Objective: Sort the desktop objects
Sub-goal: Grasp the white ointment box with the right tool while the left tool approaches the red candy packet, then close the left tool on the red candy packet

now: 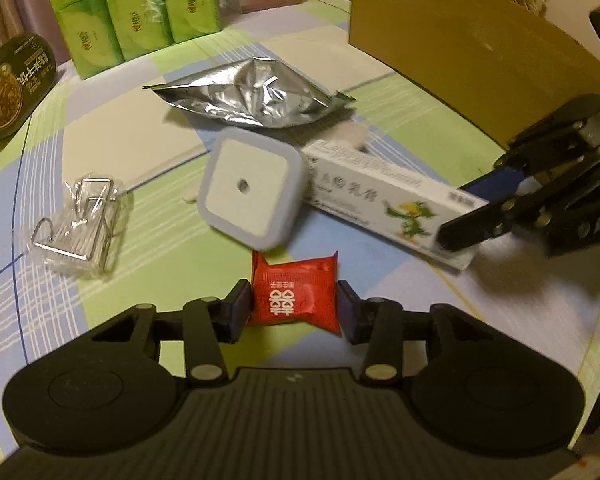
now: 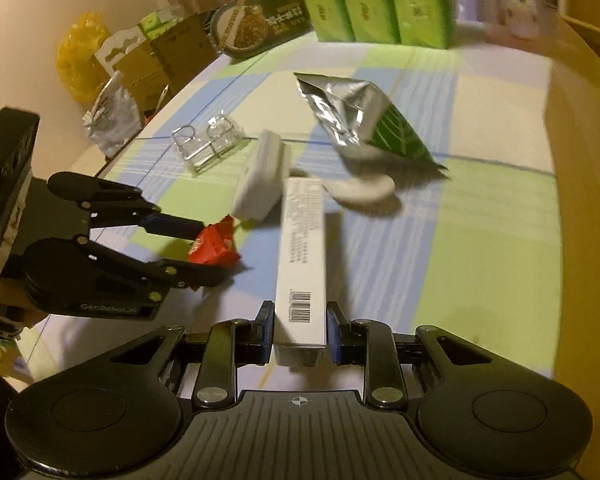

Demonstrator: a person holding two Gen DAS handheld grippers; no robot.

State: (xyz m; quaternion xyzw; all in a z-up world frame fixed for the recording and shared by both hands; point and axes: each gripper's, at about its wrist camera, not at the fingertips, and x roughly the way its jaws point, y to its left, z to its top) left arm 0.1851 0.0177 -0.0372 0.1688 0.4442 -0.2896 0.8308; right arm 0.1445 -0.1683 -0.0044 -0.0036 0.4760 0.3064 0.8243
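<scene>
The bench (image 1: 100,152) wears a cloth checked in pale green, blue and cream, under warm dim light. Along its far side stand stacked green tissue packs (image 1: 136,12) and a tall cardboard box (image 1: 460,40); a dark oval food tub (image 1: 14,88) leans at the far left, and beyond the bench's left edge in the right wrist view, cartons and a yellow bag (image 2: 80,56) sit against a plain wall.

The left tongs (image 1: 294,304) are closed on a small red sachet (image 1: 296,300), one pad touching each side of it, low on the cloth. The right tongs (image 2: 298,330) grip the barcode end of a long white carton (image 2: 302,256), which stretches away from them toward the middle of the bench.

Just beyond the sachet lies a square white night-light (image 1: 252,188) with a bluish rim, touching the carton's far end. Behind it lies a crumpled silver foil pouch (image 1: 252,96), and a clear pack of wire clips (image 1: 80,224) lies well to the left.

Open cloth lies to the right of the carton, up to the cardboard box, and around the clip pack on the left. The middle is crowded.
</scene>
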